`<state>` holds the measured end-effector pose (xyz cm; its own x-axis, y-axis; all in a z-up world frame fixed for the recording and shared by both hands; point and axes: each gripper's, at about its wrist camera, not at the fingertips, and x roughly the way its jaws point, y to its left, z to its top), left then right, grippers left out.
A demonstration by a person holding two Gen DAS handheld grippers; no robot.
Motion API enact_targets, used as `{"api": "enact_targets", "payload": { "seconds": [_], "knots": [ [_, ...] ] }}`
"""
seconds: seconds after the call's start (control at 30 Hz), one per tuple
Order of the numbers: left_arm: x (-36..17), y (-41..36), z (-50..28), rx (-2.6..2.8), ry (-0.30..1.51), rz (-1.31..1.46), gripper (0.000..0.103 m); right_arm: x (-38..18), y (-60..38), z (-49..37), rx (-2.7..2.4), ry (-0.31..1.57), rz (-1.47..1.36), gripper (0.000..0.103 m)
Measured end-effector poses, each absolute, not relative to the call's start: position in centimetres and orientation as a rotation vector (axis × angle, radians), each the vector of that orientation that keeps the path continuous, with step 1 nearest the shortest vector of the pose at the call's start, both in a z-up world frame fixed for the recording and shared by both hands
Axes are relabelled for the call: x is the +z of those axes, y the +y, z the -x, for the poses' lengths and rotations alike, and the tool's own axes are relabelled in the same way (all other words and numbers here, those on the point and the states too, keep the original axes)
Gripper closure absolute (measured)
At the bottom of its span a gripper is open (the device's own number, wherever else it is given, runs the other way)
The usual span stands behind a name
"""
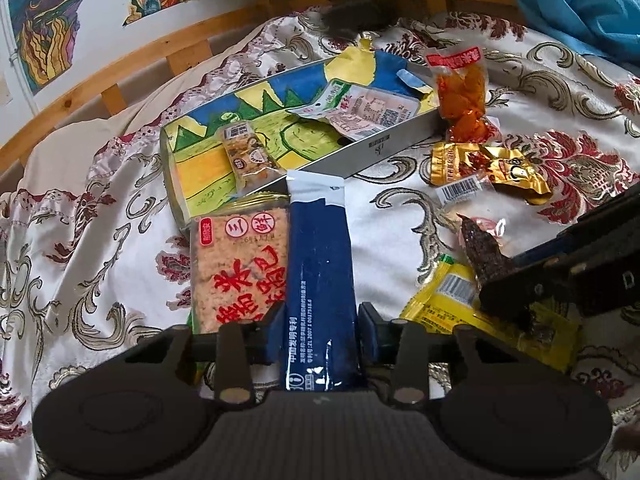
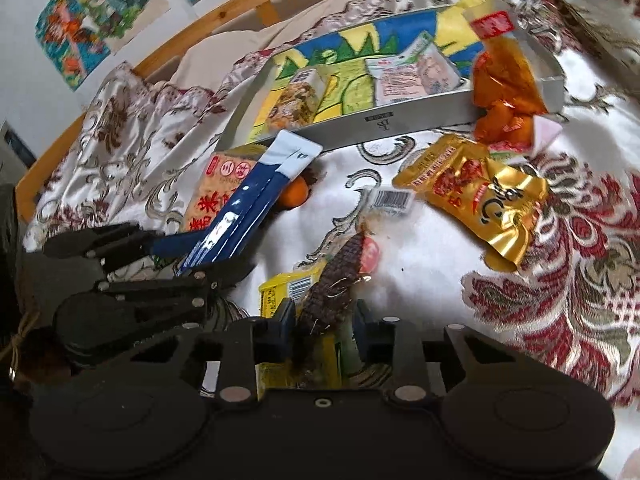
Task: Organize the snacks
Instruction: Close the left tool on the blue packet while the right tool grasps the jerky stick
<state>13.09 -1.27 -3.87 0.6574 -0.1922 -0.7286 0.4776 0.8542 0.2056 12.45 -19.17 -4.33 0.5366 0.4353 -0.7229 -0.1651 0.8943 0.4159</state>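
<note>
My left gripper [image 1: 322, 326] is shut on a long dark-blue sachet [image 1: 318, 276] that points toward a shallow box [image 1: 384, 148] with a painted lining. The sachet also shows in the right wrist view [image 2: 248, 208]. My right gripper [image 2: 324, 320] is shut on a clear pack of dark dried meat [image 2: 336, 280], which also shows in the left wrist view [image 1: 484, 256], above a yellow packet [image 2: 286, 286]. The box [image 2: 420, 120] holds a small nut bar [image 2: 296, 96] and a white-green pouch [image 2: 412, 72].
Loose on the patterned bedspread [image 1: 100, 240]: an orange-red cracker pack [image 1: 240, 268], an orange snack bag [image 1: 462, 92], a gold packet [image 1: 484, 164], a small orange fruit [image 2: 294, 194]. A wooden bed rail [image 1: 120, 64] and a wall with drawings lie behind.
</note>
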Motion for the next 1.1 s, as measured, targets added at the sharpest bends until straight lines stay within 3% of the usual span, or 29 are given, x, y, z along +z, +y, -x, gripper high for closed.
{"api": "enact_targets", "payload": {
  "seconds": [0.47, 0.67, 1.1],
  "knots": [
    [-3.0, -1.2, -12.7, -0.392, 0.801, -0.33, 0.07, -2.8, -18.5, -10.9, 0.395, 0.89, -0.22, 0.082],
    [-2.4, 0.2, -13.6, -0.423, 0.871, -0.138, 0.072, -2.1, -18.5, -10.8, 0.392, 0.861, -0.204, 0.091],
    [-1.8, 0.2, -13.4, -0.405, 0.852, -0.077, 0.072, -1.7, -19.1, -10.3, 0.381, 0.835, -0.156, 0.092]
  ]
}}
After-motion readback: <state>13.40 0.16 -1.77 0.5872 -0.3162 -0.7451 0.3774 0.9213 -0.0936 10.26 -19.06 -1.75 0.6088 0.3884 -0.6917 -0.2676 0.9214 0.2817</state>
